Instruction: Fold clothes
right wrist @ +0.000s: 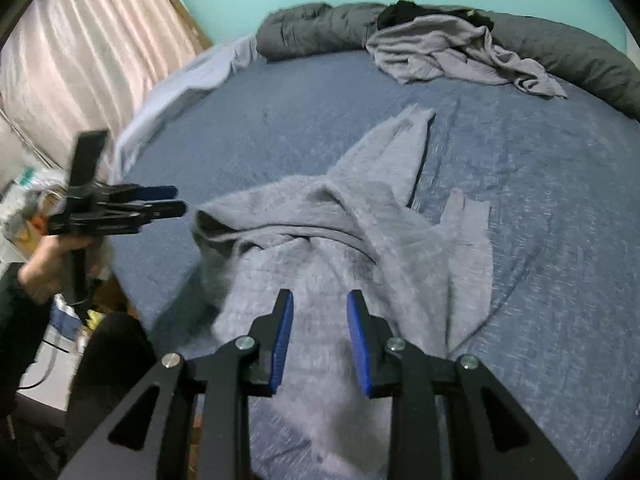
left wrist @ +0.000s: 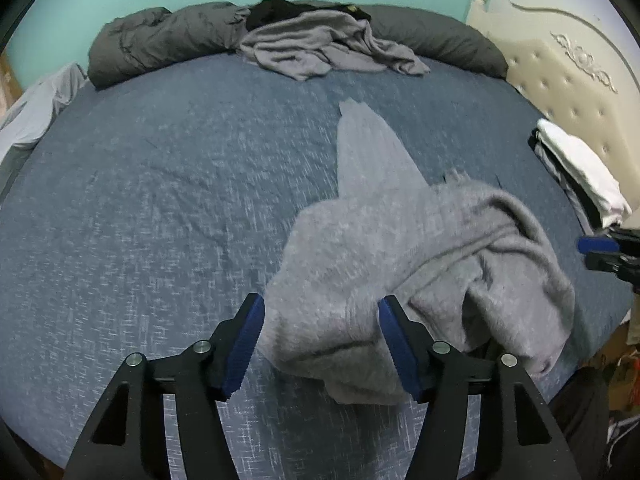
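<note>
A fuzzy grey sweater lies crumpled on the blue bed sheet, one sleeve stretched toward the far side. My left gripper is open, its blue pads straddling the sweater's near left edge just above the cloth. In the right wrist view the same sweater spreads under my right gripper, which is open over the body of the garment with nothing pinched. The left gripper shows at that view's left, held by a hand. The right gripper peeks in at the left view's right edge.
A loose grey garment and a black one rest against a rolled dark duvet at the far side. A folded stack sits by the cream headboard. Pale bedding and a curtain lie left.
</note>
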A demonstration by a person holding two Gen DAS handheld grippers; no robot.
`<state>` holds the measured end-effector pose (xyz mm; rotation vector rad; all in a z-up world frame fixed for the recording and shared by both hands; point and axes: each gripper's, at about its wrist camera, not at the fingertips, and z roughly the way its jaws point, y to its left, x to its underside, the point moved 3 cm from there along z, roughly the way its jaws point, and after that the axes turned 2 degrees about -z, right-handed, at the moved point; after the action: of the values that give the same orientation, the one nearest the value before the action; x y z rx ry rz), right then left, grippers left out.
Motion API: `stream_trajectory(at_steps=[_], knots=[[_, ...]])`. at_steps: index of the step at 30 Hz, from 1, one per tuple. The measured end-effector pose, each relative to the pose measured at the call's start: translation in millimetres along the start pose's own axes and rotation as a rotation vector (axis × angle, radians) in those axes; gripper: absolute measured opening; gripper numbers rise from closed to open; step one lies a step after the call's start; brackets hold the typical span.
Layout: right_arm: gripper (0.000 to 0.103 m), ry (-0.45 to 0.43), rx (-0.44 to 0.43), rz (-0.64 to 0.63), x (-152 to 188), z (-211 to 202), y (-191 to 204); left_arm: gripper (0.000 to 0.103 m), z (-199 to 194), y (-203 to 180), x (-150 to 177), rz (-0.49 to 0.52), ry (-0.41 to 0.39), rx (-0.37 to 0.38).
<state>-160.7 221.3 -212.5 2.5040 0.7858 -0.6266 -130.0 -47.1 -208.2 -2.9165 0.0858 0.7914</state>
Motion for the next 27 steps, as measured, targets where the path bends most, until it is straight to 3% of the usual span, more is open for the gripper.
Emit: stream_trajectory(at_steps=[9,11,14,19,23,27], knots=[[0.027,0.034,0.084,0.068,-16.6,38.0,-25.5,0.061,29.2,-8.3,3.5,0.050,0.023,-0.025],[0.029,0.036,0.096,0.077,-18.3,38.6,-31.3,0.036,36.3,-9.9,3.2,0.065,0.036,-0.020],[0.032,0.019,0.095,0.108,-20.1,38.2,-41.0,0.013,43.0,-8.1,2.6,0.069,0.038,-0.021],[0.038,-0.059,0.016,0.187,-24.3,29.7,-49.6,0.011,39.7,-1.2,0.9,0.063,0.010,-0.020],[0.039,-0.020,0.058,0.226,-27.3,39.0,-56.1,0.010,26.5,7.1,-5.2,0.042,-0.027,-0.012],[0.041,0.002,0.083,0.162,-30.3,44.3,-44.6,0.010,11.5,12.1,-13.0,0.026,-0.062,0.000]])
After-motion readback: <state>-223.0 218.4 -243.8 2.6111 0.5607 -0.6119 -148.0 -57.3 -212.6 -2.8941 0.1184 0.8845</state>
